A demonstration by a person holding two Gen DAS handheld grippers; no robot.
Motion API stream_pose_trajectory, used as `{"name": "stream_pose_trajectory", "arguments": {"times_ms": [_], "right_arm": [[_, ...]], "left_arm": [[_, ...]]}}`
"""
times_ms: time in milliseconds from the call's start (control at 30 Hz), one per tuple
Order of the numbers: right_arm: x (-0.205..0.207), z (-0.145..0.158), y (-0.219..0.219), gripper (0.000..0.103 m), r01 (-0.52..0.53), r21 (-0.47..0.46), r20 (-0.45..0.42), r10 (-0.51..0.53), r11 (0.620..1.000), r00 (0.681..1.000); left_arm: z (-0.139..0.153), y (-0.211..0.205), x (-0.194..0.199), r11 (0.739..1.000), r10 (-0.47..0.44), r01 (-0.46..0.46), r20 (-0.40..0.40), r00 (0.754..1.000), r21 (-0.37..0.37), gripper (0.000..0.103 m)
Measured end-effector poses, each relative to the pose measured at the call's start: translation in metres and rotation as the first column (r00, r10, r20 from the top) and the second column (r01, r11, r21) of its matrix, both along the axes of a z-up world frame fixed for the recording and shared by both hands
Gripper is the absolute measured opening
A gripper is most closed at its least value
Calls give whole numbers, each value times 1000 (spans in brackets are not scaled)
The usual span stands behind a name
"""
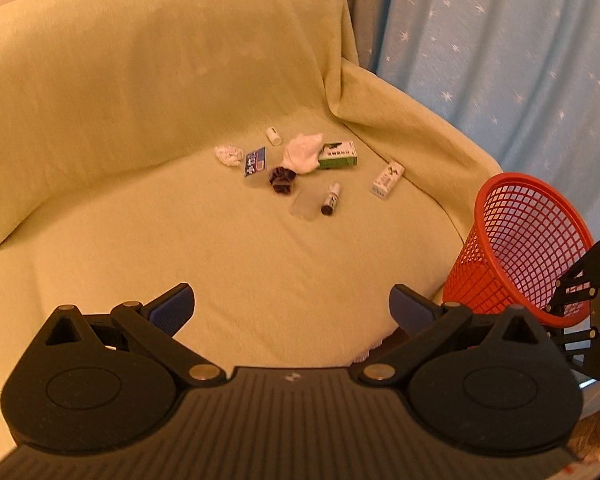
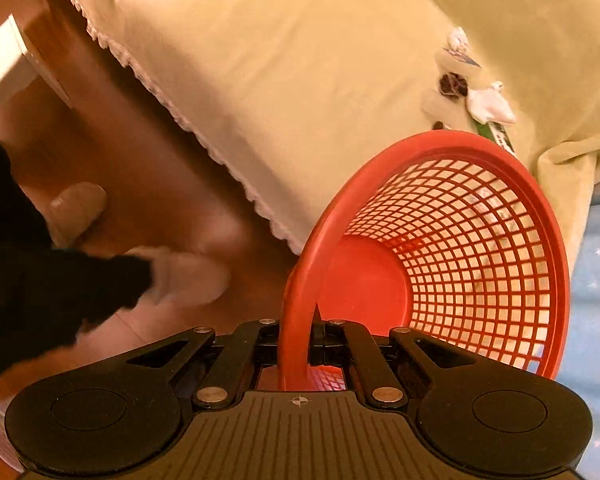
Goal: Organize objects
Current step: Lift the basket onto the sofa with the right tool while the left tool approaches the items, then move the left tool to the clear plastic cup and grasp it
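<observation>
Small items lie scattered on a cloth-covered sofa seat [image 1: 220, 248]: crumpled paper [image 1: 228, 155], a blue card [image 1: 255, 162], a dark ball [image 1: 281, 180], a white cloth [image 1: 305, 152], a green box [image 1: 338, 155], a marker [image 1: 331, 199], a white box [image 1: 387, 179] and a small white bottle [image 1: 273, 136]. My left gripper [image 1: 291, 312] is open above the seat's front, well short of them. My right gripper [image 2: 300, 344] is shut on the rim of a red mesh basket [image 2: 452, 248], held tilted beside the sofa's right end; the same red mesh basket [image 1: 520, 248] shows at the right of the left wrist view.
A blue star-patterned curtain [image 1: 500, 60] hangs behind the sofa's right arm. Below the seat edge is a wooden floor [image 2: 148, 168] with a person's slippered feet [image 2: 188, 276] and dark trouser legs. A white furniture edge [image 2: 0, 64] stands at the far left.
</observation>
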State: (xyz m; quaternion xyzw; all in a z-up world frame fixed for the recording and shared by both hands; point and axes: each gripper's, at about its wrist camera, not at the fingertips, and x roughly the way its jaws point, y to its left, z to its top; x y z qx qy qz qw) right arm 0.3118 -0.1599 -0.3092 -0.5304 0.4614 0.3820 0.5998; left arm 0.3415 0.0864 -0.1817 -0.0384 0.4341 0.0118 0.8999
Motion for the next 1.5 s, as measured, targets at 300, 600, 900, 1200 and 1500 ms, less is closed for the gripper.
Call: {"name": "stream_pose_trajectory", "arguments": {"times_ms": [300,600,900,1200,1500], "right_arm": [[94,-4,-30,0,-61,-22,-51,59,998,997],[170,-23,-40,0,-102,-57,-124,94,993,988],[203,-44,-38,0,-155,-133,-198,127,979,972],[218,-53,-35,0,-79,-212,-219,32,974,975],[230,-46,-37,0,-24,-243,-231,-34,970,972]], "left_arm": [[-4,-8,90,997,78,-76,-53,996,28,102],[-22,-28,167,992,124,-124,-111,986,2,102],[-45,-26,216,998,66,-67,-144,987,-6,102],[-84,-8,264,995,-83,74,-161,983,-63,102],[-121,-3,299,982,-177,162,-185,967,-92,102]]}}
